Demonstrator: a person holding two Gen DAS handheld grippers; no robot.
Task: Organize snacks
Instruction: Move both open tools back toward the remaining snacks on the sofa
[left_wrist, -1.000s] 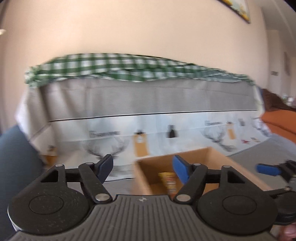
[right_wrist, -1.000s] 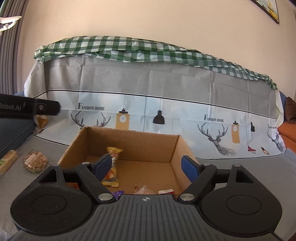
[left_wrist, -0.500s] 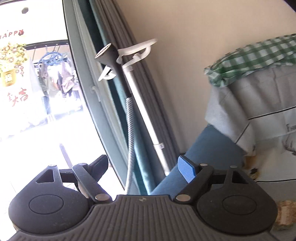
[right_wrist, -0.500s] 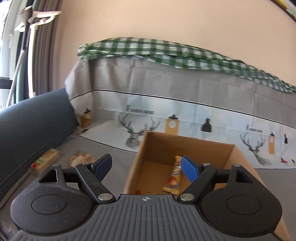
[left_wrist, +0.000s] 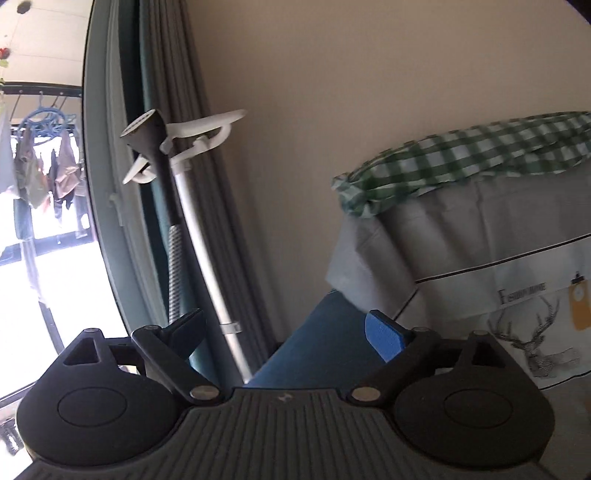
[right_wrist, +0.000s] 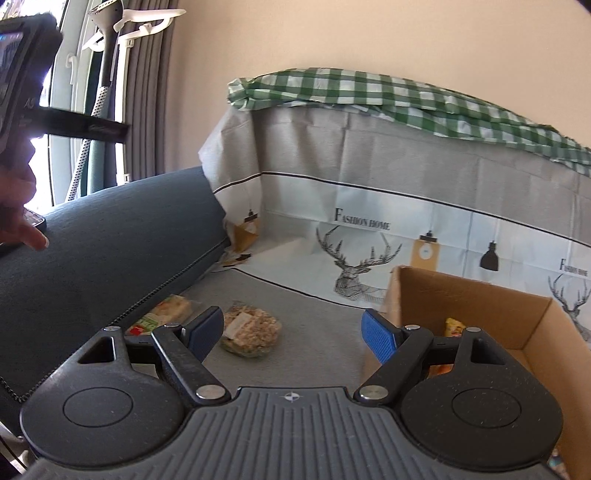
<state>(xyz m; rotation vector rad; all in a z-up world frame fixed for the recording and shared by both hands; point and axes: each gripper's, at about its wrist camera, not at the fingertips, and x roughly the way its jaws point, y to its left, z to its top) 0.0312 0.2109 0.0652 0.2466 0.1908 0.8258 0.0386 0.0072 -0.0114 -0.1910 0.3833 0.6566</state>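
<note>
On the far left of the right wrist view we saw a hand (right_wrist: 16, 210) holding the left gripper's body, raised above the blue sofa arm (right_wrist: 110, 236). From the left wrist view, the left gripper (left_wrist: 286, 330) pointed level at the curtain (left_wrist: 184, 147), a garment steamer pole (left_wrist: 192, 221) and the wall, with no snack ahead of it. Its jaws had just been opening and stood very wide, with nothing between them.

Further right, 2 loose snacks lay on the grey seat cover (right_wrist: 314, 314). The wrapped bar (right_wrist: 166, 312) rested against the base of the sofa arm, its long axis running away from us toward the sofa back, its near end hidden behind the right gripper's left finger. Just beside it sat the round oat cake (right_wrist: 251, 326), in a clear wrapper.

The right gripper (right_wrist: 291, 332) tilted down toward the seat, jaws well apart and holding nothing. The oat cake lay just ahead, left of the midline, close to the left pad (right_wrist: 207, 328) but apart from it. We judged the right hand the nearer one, needing a small shift left before closing.

On the right stood the cardboard box (right_wrist: 469, 295), open-topped, with at least 1 yellow packet (right_wrist: 454, 326) already inside; the right finger hid the rest.
</note>
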